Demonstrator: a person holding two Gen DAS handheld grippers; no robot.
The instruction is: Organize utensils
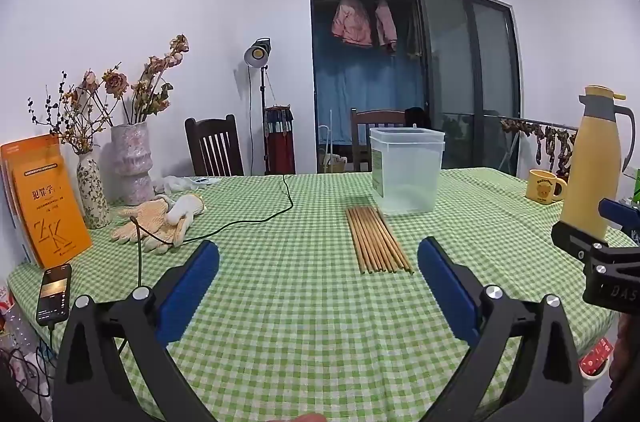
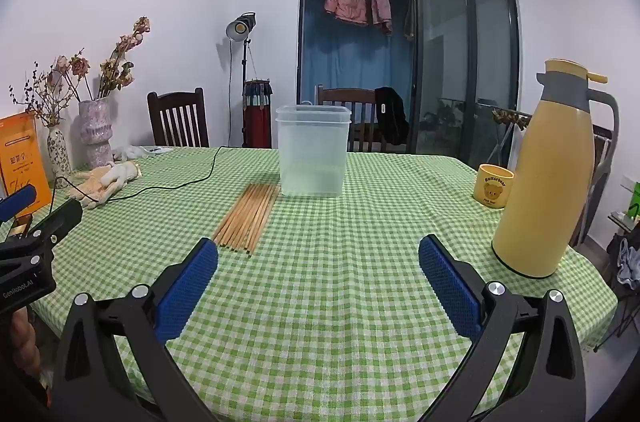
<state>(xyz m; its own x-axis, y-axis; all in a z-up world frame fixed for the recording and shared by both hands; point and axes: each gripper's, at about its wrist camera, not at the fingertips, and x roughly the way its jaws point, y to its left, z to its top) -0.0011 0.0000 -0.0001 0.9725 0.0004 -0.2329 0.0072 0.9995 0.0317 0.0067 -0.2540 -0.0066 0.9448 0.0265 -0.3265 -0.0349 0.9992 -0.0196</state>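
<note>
Left claw (image 1: 318, 254) spread wide, blue pads apart, gripping nothing, hovering low over the green-and-white checked cloth covering the counter (image 1: 304, 322). Right claw (image 2: 318, 254) likewise spread wide, holding nothing, above the same cloth.

Just ahead, a flat row of bamboo chopsticks (image 1: 378, 240) lying side by side on the cloth, far ends near the base of a clear plastic square container (image 1: 406, 170) standing upright.

Further left: pale knitted work gloves (image 1: 158, 222), a thin dark cable (image 1: 256, 220), a black phone (image 1: 54, 294), orange books (image 1: 48, 210) leaning upright, and 2 vases of dried flowers (image 1: 116, 126).

Right: a yellow bear mug (image 2: 493, 185) just beside a tall yellow thermos jug (image 2: 554, 174).

Beyond: dark wooden chairs (image 2: 178, 122), a studio lamp (image 2: 240, 28) on a stand, white walls, dark sliding glass doors (image 2: 464, 62) with pink clothes (image 2: 358, 2) hanging.
</note>
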